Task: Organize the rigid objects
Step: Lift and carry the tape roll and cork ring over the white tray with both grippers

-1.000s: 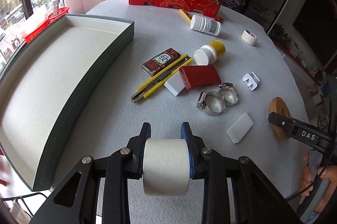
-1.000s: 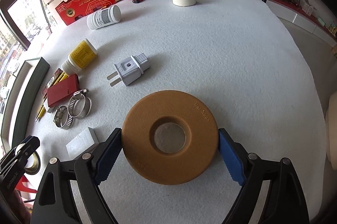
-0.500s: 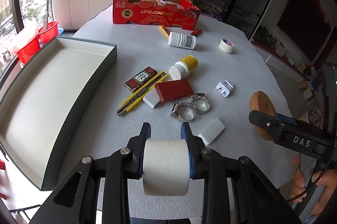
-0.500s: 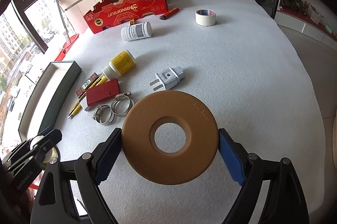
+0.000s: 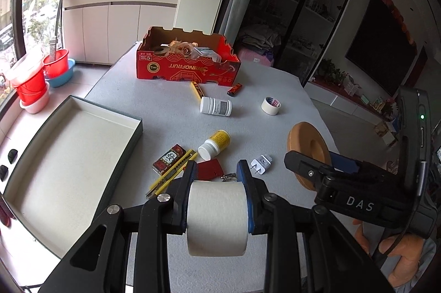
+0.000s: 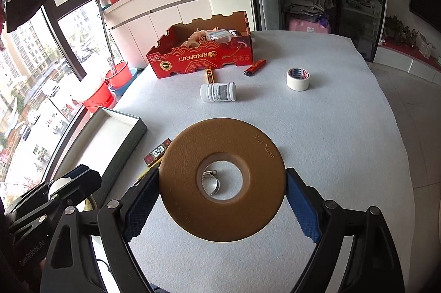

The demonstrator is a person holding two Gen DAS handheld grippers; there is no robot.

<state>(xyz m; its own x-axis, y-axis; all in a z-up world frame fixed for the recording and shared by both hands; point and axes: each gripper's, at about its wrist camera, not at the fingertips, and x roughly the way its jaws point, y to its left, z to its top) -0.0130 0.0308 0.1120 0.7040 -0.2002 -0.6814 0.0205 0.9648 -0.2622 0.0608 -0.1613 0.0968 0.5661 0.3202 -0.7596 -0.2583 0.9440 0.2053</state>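
Note:
My left gripper (image 5: 216,184) is shut on a white tape roll (image 5: 216,215), held above the table's near edge. My right gripper (image 6: 222,180) is shut on a brown ring (image 6: 222,178), lifted above the table; the ring also shows in the left wrist view (image 5: 307,152). A shallow green tray (image 5: 69,152) with a white lining lies at the left and holds nothing. Loose on the table are a red card box (image 5: 168,158), yellow cutters (image 5: 172,173), a red case (image 5: 210,169), a yellow bottle (image 5: 215,144), a white plug (image 5: 261,163) and a white bottle (image 5: 216,106).
A red cardboard box (image 5: 187,64) with odds and ends stands at the far side. A masking tape roll (image 5: 271,105), a red lighter (image 5: 234,89) and a yellow stick (image 5: 197,90) lie near it. Hose clamps (image 6: 210,182) show through the ring's hole. Red buckets (image 5: 33,80) stand off the table's left.
Both grippers have risen and tilted up with their loads, so the table objects sit lower and smaller in view. The brown ring has left the table. Nothing on the table has moved.

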